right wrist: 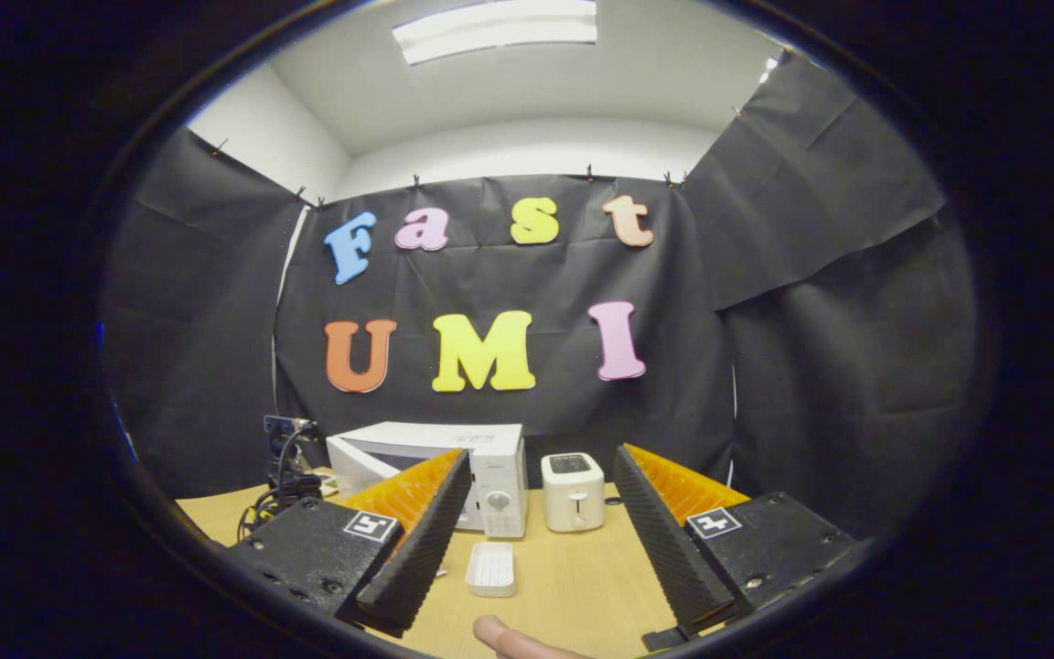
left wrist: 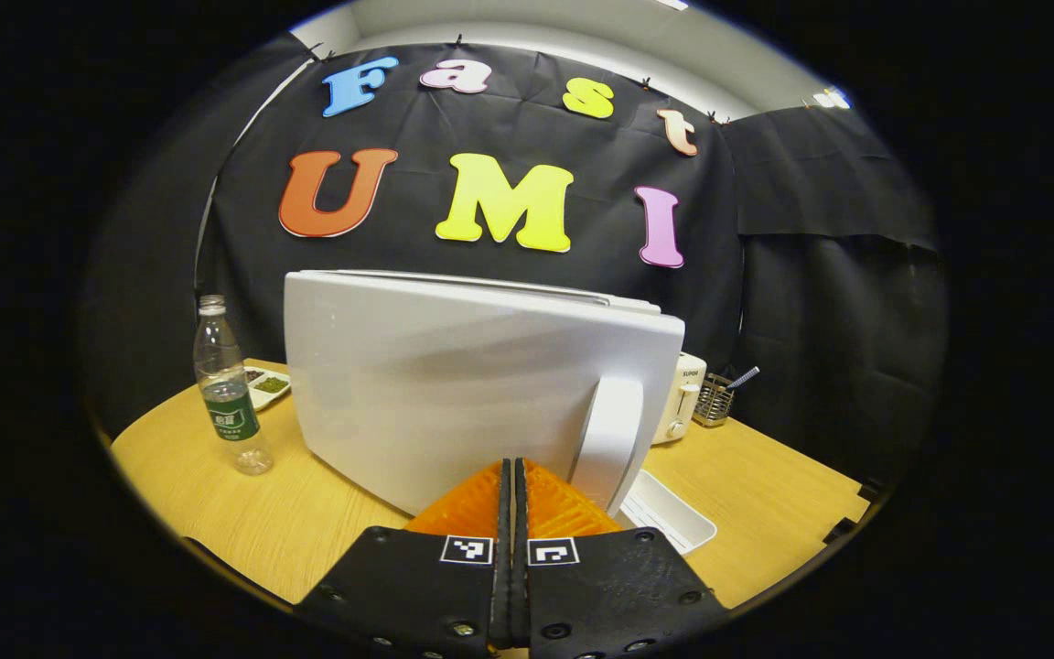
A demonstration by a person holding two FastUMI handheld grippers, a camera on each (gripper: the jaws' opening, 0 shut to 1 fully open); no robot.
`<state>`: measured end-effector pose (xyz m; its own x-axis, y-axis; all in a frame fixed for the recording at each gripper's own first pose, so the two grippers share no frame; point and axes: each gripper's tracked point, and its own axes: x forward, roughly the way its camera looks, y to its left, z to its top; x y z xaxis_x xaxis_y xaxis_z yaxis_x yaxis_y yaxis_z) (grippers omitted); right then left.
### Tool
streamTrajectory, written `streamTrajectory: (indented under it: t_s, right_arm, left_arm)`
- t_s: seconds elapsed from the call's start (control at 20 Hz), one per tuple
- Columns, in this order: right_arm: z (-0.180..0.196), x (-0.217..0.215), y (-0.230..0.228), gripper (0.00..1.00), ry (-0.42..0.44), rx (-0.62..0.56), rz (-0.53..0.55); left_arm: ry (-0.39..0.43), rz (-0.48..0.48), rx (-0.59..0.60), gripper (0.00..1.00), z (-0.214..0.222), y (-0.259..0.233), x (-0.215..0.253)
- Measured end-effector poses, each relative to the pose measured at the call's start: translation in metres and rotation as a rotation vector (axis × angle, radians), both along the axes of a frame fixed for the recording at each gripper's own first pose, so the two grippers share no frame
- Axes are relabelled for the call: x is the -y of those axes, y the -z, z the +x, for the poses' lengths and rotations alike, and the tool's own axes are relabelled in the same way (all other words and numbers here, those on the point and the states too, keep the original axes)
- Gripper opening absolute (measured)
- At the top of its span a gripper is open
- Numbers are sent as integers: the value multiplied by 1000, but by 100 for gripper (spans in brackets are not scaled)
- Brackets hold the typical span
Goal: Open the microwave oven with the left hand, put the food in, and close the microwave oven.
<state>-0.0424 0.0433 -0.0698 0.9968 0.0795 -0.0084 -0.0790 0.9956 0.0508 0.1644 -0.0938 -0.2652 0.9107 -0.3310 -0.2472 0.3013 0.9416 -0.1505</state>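
Now my left gripper [left wrist: 510, 513] has its jaws pressed together, empty I think, just left of the upright door handle [left wrist: 607, 439]; my right gripper [right wrist: 536, 531] gapes wide.

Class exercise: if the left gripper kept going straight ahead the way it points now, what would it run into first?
Most likely the microwave door, swung partly open, right ahead of the left gripper, just beside the door handle. The jaws are closed; the exact gap is unclear.

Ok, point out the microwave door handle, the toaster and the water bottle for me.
microwave door handle [left wrist: 607, 439], left gripper view, middle of the vertical white grip.
toaster [right wrist: 573, 494], right gripper view, front face above the lever.
water bottle [left wrist: 227, 395], left gripper view, just above the label.
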Motion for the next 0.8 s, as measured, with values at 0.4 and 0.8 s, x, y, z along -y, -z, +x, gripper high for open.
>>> streamTrajectory:
  t_s: [0.4,0.8]
  right_arm:
    - [-7,25,-11,100,32,27,-5]
    - [-14,37,-13,99,49,36,-8]
  left_arm:
    - [9,-51,-20,0,60,8,37]
    - [-29,-36,-32,0,106,15,52]
